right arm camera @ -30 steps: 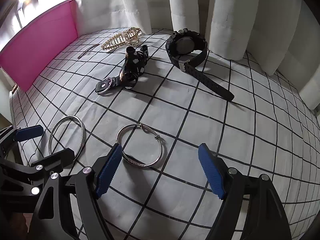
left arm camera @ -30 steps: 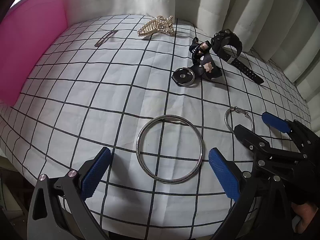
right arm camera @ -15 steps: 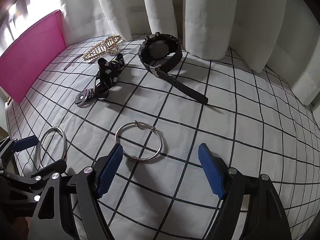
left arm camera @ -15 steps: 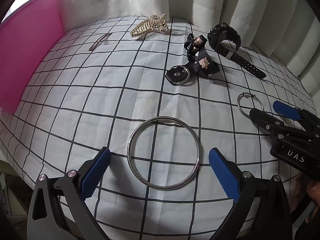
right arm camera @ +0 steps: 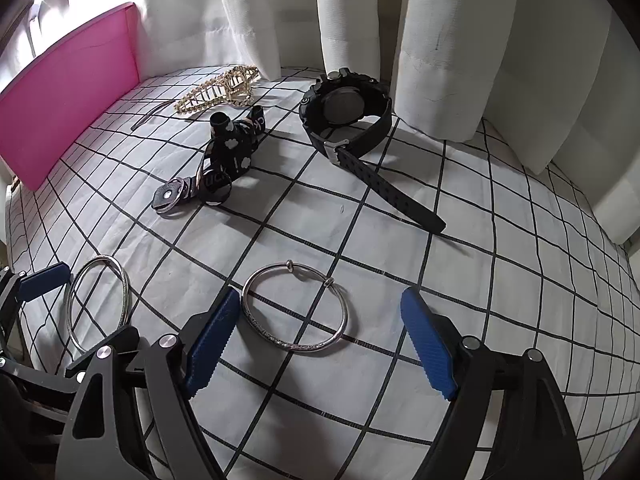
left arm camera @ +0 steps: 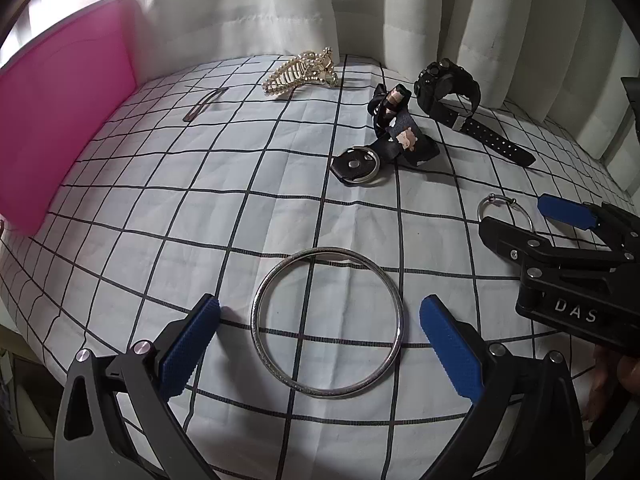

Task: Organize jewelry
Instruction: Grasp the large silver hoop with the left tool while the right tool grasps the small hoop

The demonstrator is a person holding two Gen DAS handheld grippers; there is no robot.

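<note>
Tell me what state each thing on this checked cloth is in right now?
Left tool: open, astride the plain silver bangle, not touching.
Right tool: jaws opening, nothing gripped.
Plain silver bangle: flat, free.
Sliding-knot silver bangle: flat, free.
Black watch: unbuckled, strap stretched out.
Gold hair claw: on its side.
Black printed strap: loosely crumpled.

We read this as a home setting, most likely a bedroom or dressing corner: a surface spread with a creased white grid-checked cloth (right arm camera: 500, 240), and pleated white curtains (right arm camera: 436, 40) hanging right down to its far edge. Personal accessories lie loose on the cloth: a gold hair claw (left arm camera: 302, 72) and a black wristwatch (right arm camera: 348, 112) near the far edge, silver bangles (left arm camera: 326, 322) toward the near edge. A pink panel (left arm camera: 60, 120) stands upright along the left edge; daylight glows behind it.
</note>
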